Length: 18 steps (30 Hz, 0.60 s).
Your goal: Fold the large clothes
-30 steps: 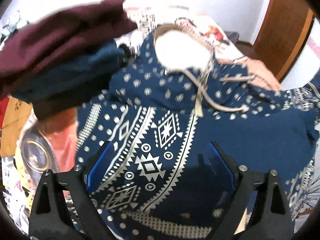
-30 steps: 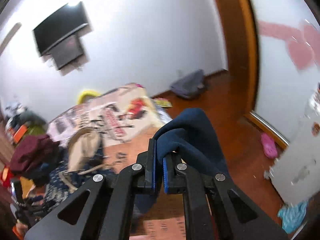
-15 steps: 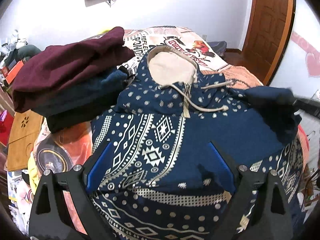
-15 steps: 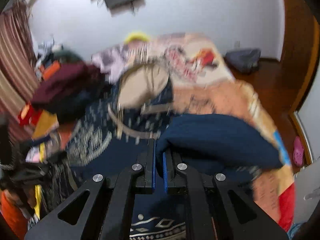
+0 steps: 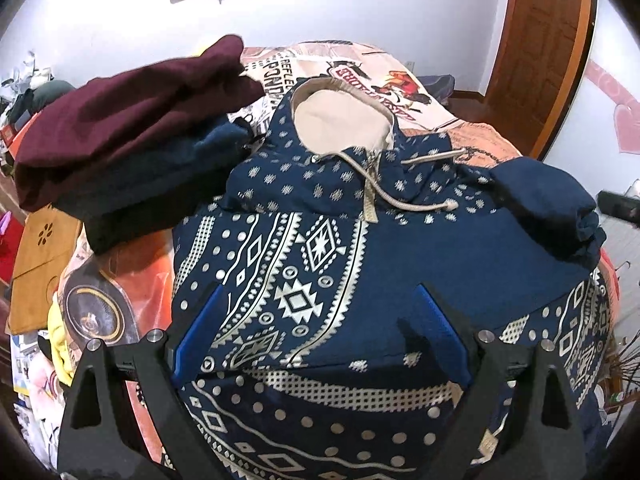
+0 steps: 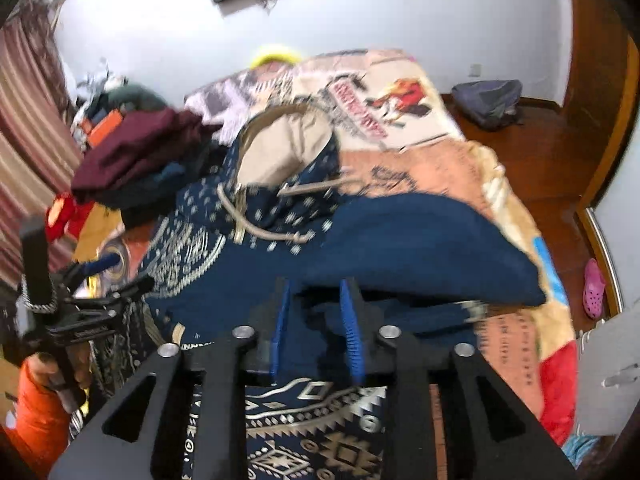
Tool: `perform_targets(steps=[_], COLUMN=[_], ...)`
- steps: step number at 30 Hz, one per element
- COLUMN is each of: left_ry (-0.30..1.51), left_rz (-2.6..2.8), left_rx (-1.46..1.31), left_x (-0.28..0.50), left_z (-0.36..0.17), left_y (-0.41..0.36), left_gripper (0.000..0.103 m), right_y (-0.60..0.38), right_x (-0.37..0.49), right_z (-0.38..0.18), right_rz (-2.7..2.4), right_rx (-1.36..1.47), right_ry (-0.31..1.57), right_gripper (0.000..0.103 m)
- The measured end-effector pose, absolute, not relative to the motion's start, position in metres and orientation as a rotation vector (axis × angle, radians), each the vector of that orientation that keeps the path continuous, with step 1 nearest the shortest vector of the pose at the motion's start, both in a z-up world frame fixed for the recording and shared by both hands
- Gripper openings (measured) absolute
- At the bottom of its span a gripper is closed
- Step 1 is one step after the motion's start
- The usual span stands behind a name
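Right wrist view: right gripper (image 6: 316, 320), its jaws just parting, straddles the hoodie's (image 5: 360, 248) folded sleeve (image 6: 420, 248) unpinched; left gripper (image 5: 320, 336) hovers spread above the hoodie.

A navy hoodie (image 5: 400, 248) with cream geometric patterning lies face up on the bed, beige-lined hood spread flat, drawstrings loose across the chest, 1 plain navy sleeve (image 6: 420, 240) folded over its body.

Bright, even light; right view blurred, edges warped.
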<state>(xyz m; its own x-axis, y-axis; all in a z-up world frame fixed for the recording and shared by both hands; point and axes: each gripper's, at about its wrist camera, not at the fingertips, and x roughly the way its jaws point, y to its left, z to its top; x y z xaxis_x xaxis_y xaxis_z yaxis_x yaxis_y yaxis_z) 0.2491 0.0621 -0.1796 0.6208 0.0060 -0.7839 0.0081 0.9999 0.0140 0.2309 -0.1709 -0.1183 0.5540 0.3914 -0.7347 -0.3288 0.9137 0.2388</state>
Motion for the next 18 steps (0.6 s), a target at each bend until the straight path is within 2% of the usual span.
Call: perform_targets(steps=[8, 18], left_ry=[0.872, 0.894], left_rz=[-0.008, -0.006], left_rx=[0.032, 0.042], left_x=[0.259, 0.265], left_z=[-0.172, -0.179], left_y=[0.049, 0.041], left_gripper=[0.094, 0.094], right_y=[-0.245, -0.29], right_x=[0.232, 0.262], right_z=[-0.097, -0.163], right_rz=[0.285, 0.192], right_rx=[0.277, 0.561], right_ry=[0.821, 0.98], right_gripper=[0.031, 0.031])
